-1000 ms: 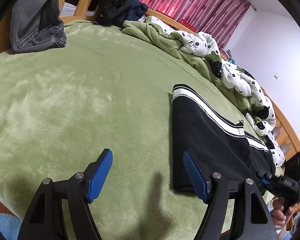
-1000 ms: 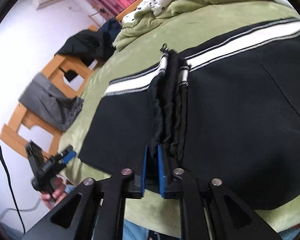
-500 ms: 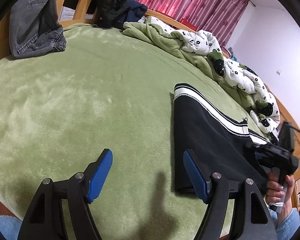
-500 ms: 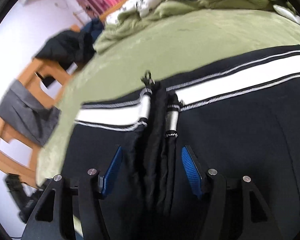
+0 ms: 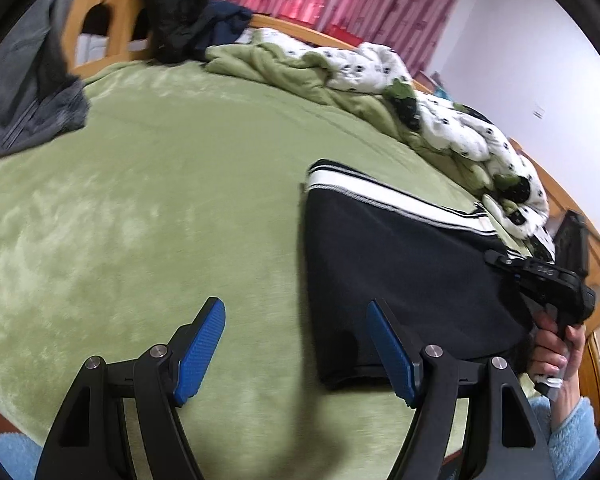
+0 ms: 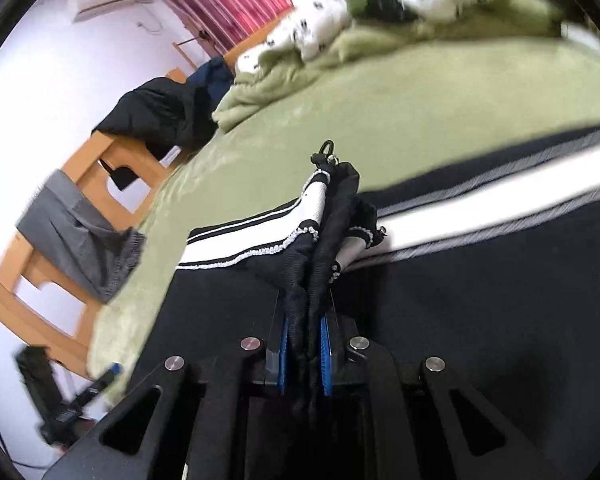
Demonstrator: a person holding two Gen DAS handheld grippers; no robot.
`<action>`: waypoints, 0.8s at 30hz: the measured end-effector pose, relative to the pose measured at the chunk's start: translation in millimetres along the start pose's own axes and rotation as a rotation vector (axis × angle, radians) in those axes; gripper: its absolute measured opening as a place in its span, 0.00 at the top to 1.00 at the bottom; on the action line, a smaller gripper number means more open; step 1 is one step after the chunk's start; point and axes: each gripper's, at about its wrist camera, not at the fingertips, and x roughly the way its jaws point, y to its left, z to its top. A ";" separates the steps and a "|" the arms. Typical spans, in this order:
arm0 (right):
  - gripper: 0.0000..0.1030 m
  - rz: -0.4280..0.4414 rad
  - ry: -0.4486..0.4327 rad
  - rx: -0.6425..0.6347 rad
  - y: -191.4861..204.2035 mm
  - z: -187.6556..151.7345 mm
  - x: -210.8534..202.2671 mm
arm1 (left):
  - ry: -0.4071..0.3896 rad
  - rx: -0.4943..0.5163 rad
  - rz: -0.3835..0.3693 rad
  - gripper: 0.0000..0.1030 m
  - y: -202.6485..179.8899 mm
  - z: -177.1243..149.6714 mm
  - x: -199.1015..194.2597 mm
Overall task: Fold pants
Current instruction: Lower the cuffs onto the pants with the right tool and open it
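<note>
**Right gripper pinches a ridge of the pants**

The black pants with a white side stripe (image 5: 400, 272) lie flat on the green fleece bed cover (image 5: 160, 208). The right gripper (image 6: 305, 354) clamps a bunched fold of them — blue pads pressed against cloth. The left gripper (image 5: 296, 356) hangs spread wide over the cover — beside the pants' edge.

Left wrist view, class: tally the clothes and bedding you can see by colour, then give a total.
Black with white stripe: 1, the pants
Grey: 1, the garment on the wooden frame
Black and navy: 1, the heap at the headboard
Green: 1, the bed cover
Green and white spotted: 1, the rumpled quilt
Total: 5
</note>
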 end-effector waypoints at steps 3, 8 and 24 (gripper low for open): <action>0.88 -0.026 0.040 0.029 -16.9 -4.1 5.8 | 0.003 0.046 -0.006 0.31 -19.3 3.3 4.2; 0.82 -0.100 0.075 0.025 -16.7 -9.8 15.4 | 0.035 0.090 0.030 0.31 -42.1 0.2 22.5; 0.55 -0.297 -0.002 -0.112 31.3 -56.5 -60.6 | 0.080 0.009 -0.012 0.32 -43.3 5.5 -5.8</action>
